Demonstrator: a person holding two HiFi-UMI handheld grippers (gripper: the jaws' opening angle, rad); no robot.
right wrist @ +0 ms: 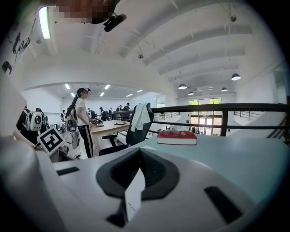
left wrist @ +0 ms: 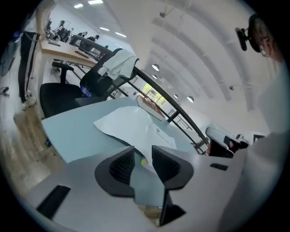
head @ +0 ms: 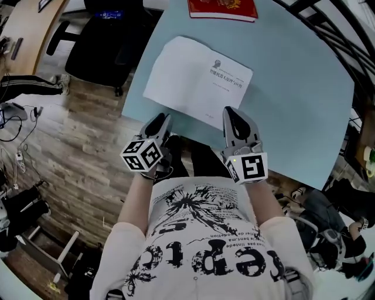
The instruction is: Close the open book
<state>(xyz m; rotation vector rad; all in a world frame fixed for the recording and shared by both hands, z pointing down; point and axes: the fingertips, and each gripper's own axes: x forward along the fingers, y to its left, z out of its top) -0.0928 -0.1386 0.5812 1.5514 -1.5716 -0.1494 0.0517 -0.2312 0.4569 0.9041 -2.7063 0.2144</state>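
Table top: a smooth, pale blue table [head: 293, 105] carries two things, the open book [head: 196, 79] and a red book [head: 222, 9].
Open book: thin and floppy, lying flat with its white paper pages spread; the right-hand page carries a small emblem and a few lines of fine print.
Red book: closed, with a hard, glossy cover, lying flat well beyond both tools at the far edge of the table.
Left gripper [left wrist: 142, 154]: its dark ribbed jaws stand apart with only bare table top showing in the gap. The open book lies just ahead of its tips and a little to their right, not touched.
Right gripper [right wrist: 138, 156]: its jaws are closed together on a page [right wrist: 134, 195], a thin white sheet edge with tiny print running down between the pads.
Book relative to right gripper: the book's near right corner sits under the tips, and the rest spreads ahead and to the left.
Floor: wood-grain planks [head: 76, 146] to the left of the left gripper, with a black office chair [head: 99, 47] beyond.
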